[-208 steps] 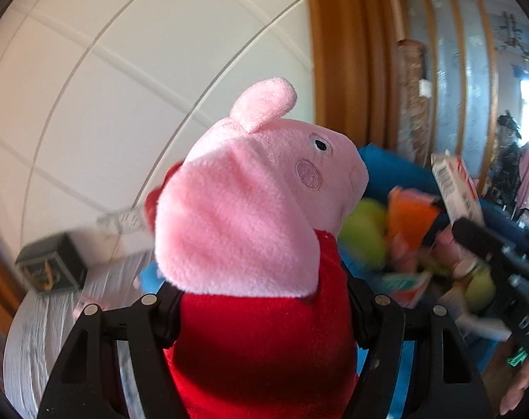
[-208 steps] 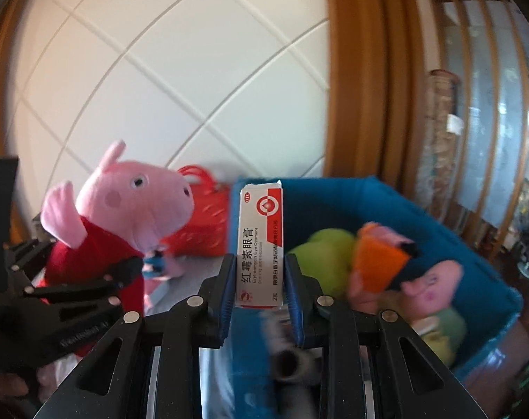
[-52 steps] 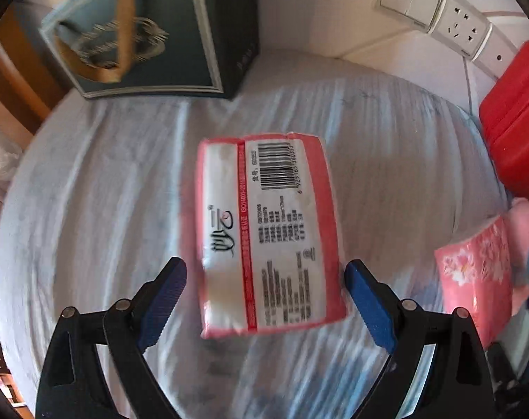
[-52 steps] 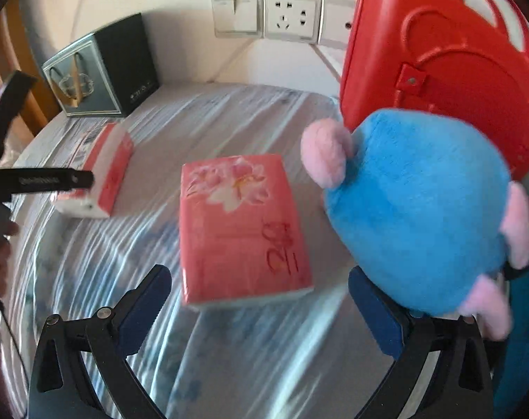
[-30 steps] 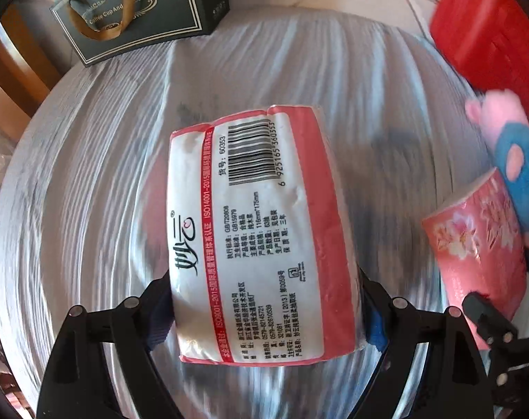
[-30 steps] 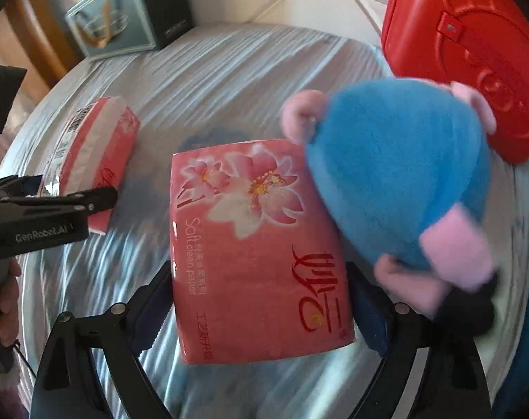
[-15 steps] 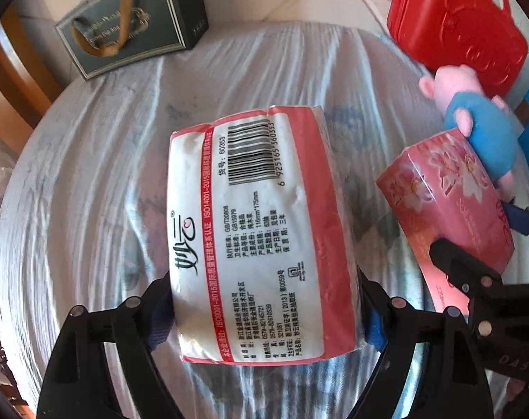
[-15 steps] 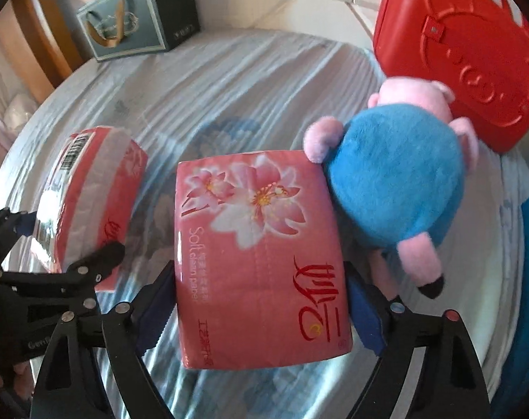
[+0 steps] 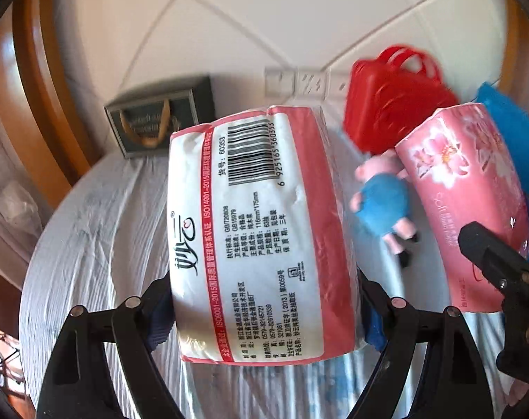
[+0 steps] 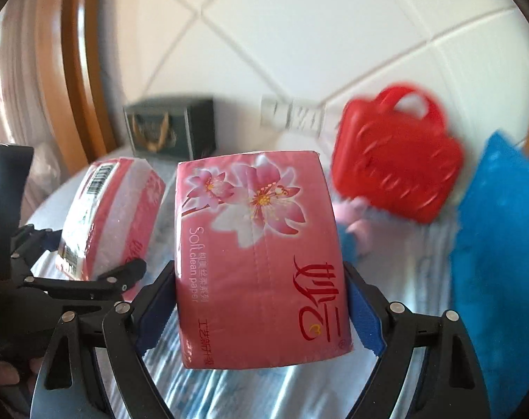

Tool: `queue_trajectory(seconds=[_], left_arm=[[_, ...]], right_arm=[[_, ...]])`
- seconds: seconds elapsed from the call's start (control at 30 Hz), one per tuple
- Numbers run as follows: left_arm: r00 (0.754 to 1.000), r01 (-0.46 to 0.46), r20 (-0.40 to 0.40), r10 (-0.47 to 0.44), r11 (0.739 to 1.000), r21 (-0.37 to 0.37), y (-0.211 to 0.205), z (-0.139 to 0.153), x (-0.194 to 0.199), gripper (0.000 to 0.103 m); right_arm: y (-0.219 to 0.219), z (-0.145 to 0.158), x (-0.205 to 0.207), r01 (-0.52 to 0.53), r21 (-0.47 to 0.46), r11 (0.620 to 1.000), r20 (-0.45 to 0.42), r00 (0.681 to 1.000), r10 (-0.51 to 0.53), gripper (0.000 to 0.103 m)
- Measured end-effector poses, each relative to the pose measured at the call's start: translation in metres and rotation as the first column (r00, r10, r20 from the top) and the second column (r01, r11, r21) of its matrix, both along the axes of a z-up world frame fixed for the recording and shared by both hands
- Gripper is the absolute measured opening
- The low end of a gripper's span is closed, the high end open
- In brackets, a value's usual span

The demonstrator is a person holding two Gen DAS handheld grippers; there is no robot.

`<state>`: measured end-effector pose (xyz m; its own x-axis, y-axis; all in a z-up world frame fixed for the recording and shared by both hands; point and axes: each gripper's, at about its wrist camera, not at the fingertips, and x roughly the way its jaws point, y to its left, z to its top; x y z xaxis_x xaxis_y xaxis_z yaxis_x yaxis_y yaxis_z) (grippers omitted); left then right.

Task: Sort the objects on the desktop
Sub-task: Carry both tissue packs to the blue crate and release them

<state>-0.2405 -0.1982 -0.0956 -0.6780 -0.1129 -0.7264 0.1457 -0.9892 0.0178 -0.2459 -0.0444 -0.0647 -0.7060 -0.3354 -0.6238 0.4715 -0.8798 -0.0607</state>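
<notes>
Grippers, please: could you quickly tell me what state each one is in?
Left gripper: closed on the barcode-side tissue pack.
Right gripper: closed on the flowered tissue pack.

Round worktop (image 9: 100,244) covered with a wrinkled pale cloth. Lying on it: a dark green gift box (image 9: 156,118) at the far edge, a red plastic case (image 9: 393,104) standing upright, and a small blue-dressed pig plush (image 9: 383,202) beside it.

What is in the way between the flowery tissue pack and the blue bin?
Nothing visible. The flowery tissue pack is lifted in the right gripper; the blue bin sits just right, with only bare tablecloth between.
</notes>
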Motion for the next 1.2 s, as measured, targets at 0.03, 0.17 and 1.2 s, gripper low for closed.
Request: queue_trajectory(seconds=[0.03, 0.17, 1.2], left_arm=[[1.0, 0.012, -0.02, -0.012, 1.0, -0.003, 0.006, 0.008, 0.008, 0.084], [0.993, 0.076, -0.089, -0.077, 0.997, -0.012, 0.037, 0.036, 0.037, 0.084], [0.791, 0.542, -0.295, -0.536, 0.837, -0.07, 0.404, 0.146, 0.099, 0.084]], right_arm=[[0.009, 0.009, 0.011, 0.014, -0.003, 1.0, -0.021, 1.0, -0.014, 0.088], [0.041, 0.04, 0.047, 0.094, -0.013, 0.996, -0.098, 0.991, -0.094, 0.088], [0.401, 0.141, 0.152, 0.592, -0.144, 0.793, -0.302, 0.737, -0.605, 0.088]])
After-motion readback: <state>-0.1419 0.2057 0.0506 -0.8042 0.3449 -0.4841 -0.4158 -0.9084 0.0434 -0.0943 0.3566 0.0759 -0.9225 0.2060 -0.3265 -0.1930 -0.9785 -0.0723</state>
